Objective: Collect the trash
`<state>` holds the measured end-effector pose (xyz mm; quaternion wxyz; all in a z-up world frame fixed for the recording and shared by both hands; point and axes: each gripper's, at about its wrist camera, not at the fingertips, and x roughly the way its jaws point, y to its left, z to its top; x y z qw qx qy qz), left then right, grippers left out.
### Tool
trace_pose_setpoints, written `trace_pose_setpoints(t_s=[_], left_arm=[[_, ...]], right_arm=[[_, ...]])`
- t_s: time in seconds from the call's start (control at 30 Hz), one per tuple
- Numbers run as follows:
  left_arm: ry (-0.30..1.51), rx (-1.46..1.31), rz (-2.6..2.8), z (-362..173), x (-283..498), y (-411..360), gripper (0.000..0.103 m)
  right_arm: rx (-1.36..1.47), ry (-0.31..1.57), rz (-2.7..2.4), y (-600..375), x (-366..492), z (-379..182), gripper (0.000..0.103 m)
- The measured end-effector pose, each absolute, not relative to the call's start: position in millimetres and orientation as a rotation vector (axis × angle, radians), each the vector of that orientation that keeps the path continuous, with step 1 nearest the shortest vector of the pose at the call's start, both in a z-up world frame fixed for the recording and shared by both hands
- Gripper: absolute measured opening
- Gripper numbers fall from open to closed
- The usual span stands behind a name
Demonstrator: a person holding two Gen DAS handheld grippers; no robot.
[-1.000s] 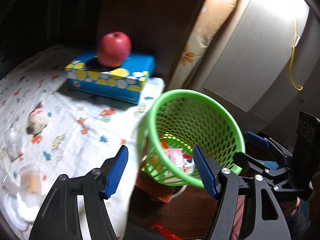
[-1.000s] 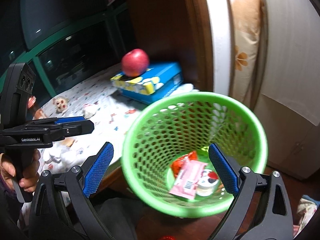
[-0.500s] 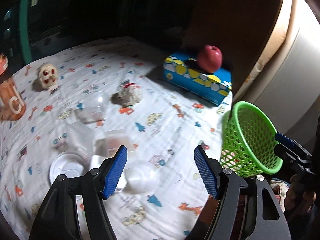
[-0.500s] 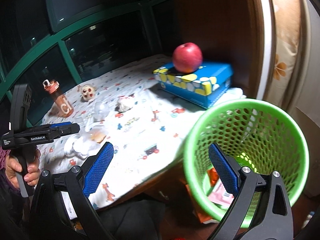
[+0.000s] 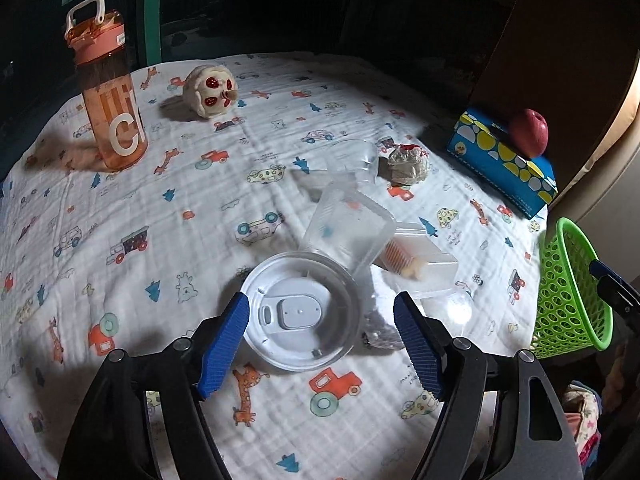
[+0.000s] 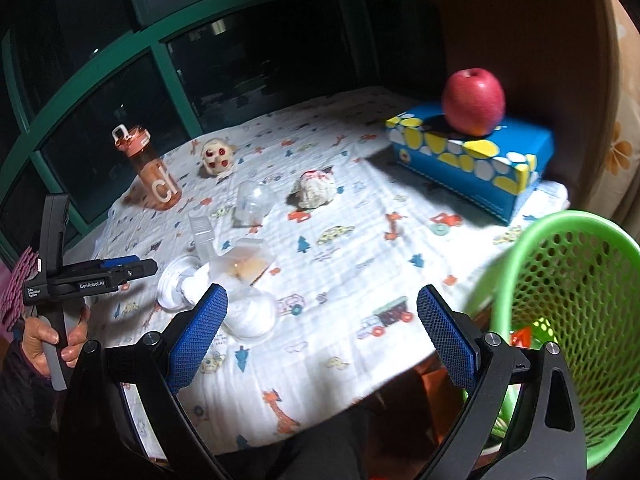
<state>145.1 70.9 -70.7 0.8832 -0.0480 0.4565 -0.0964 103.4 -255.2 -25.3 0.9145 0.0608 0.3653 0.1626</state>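
Observation:
Clear plastic trash lies in a heap on the patterned tablecloth (image 5: 120,208): a round lid (image 5: 300,312), an upturned rectangular tub (image 5: 348,232), a small box with food scraps (image 5: 416,260) and a tipped cup (image 5: 348,160). A crumpled wrapper ball (image 5: 408,164) rests behind them. My left gripper (image 5: 320,312) hovers over the round lid, jaws opening, pads clear of it. It also shows in the right wrist view as the left gripper (image 6: 148,266), held by a hand (image 6: 44,336). My right gripper (image 6: 322,294) is open and empty, beside the green mesh basket (image 6: 568,320).
An orange water bottle (image 5: 108,96) and a round white toy (image 5: 210,90) stand at the back left. A red apple (image 5: 528,132) sits on a blue tissue box (image 5: 500,156) at the back right by a wooden panel. Dark windows with green frames (image 6: 168,64) lie behind.
Both views have swung left from the green basket to the table. The left gripper has come over the plastic heap and its jaws have widened. The basket now sits at the right edge.

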Motion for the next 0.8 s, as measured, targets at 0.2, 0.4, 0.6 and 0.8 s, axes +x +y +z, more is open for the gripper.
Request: trace_pose_setpoints(t_s=[0.2,0.4,0.6,0.8], left_arm=[[0.940,-0.132,-0.194,-71.2,146.1,87.0,0.072],[0.942,-0.160,-0.182,-74.6,146.2,103.1,0.072],[0.931,-0.176,-0.176,-73.7,148.1,116.4,0.072],[0.934,-0.186,-0.176,-74.8,150.8,122.2,0.072]], right_arm=[[0.108,0.799,0.383,-217.4,125.4,-37.2,0.095],[0.091,0.859,0.425,-172.9,152.8,-52.4,0.094],[0.058,0.913,0.423,-134.3,177.1,-70.3,0.092],[0.046,0.958,0.394,-116.4,200.1,-86.2,0.086]])
